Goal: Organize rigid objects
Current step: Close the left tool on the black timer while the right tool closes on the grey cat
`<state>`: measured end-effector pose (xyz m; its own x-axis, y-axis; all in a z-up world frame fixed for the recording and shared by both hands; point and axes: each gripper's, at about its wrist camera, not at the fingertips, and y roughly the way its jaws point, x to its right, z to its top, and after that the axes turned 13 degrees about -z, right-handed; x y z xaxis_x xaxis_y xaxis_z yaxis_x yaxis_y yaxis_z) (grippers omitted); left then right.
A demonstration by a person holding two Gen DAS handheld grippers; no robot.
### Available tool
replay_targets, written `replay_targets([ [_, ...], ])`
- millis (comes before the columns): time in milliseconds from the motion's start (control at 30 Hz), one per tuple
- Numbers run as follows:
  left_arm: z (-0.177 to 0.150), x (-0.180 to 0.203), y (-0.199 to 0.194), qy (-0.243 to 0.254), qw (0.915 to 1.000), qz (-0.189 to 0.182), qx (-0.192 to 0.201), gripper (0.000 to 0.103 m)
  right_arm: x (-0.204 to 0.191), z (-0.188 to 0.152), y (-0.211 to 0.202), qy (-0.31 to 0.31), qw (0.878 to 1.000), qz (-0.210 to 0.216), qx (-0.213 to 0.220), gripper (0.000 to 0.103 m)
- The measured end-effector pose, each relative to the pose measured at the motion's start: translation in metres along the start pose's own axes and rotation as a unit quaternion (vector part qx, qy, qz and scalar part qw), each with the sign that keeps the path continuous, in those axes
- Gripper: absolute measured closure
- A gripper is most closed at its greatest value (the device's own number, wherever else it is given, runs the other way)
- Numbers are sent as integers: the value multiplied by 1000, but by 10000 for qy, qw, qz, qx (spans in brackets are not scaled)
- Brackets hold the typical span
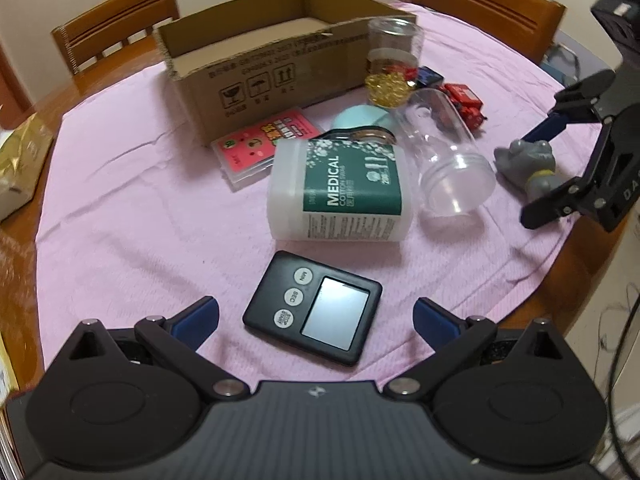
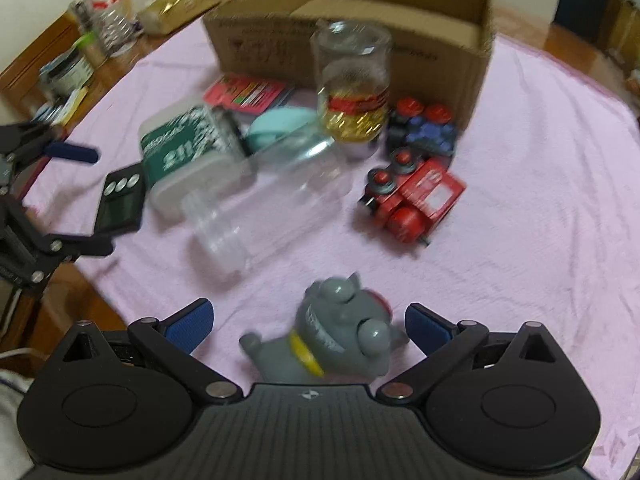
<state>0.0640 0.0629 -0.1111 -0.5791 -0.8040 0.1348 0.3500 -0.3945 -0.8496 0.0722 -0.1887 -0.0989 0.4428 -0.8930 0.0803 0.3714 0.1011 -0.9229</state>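
Observation:
A black digital timer (image 1: 314,308) lies flat on the pink cloth between the spread fingers of my left gripper (image 1: 316,320), which is open. Beyond it a white medical cotton-swab box (image 1: 340,190) lies on its side beside a fallen clear plastic jar (image 1: 448,152). A grey toy dog (image 2: 332,340) with a yellow collar lies between the fingers of my right gripper (image 2: 308,324), also open. An open cardboard box (image 1: 280,60) stands at the back. The right gripper (image 1: 556,164) shows at the right edge of the left wrist view, around the grey toy dog (image 1: 528,164).
An upright jar with gold beads (image 2: 354,84), a red toy train (image 2: 412,196), a blue toy car (image 2: 424,128), a pink card case (image 1: 264,144) and a teal round lid (image 1: 360,118) sit near the cardboard box. Wooden chairs (image 1: 116,28) stand behind the table. Bottles (image 2: 106,8) crowd the left side.

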Motion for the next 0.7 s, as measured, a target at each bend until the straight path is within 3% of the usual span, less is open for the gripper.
replay_targets([
  [200,3,-7,6,279,9995,-79,-99,3,-5,-13,-5,-143,9990,264,-337,0],
  [267,4,-10,10,371,9989,-203,-179,11,-8,-18,-8,-166,9990,243,-345,0],
  [400,5,-18,13,512,9971,-507,-249,14,-9,-22,-10,-95,9992,214,-338,0],
  [500,8,-19,15,570,9952,-732,-298,22,-9,-23,-12,-40,9994,180,-292,0],
  [633,12,-21,16,576,9956,-712,-220,34,-8,-22,-14,-29,9998,67,-200,0],
  [700,15,-26,17,400,9971,-623,-170,34,-8,-21,-15,-27,9999,29,-161,0],
])
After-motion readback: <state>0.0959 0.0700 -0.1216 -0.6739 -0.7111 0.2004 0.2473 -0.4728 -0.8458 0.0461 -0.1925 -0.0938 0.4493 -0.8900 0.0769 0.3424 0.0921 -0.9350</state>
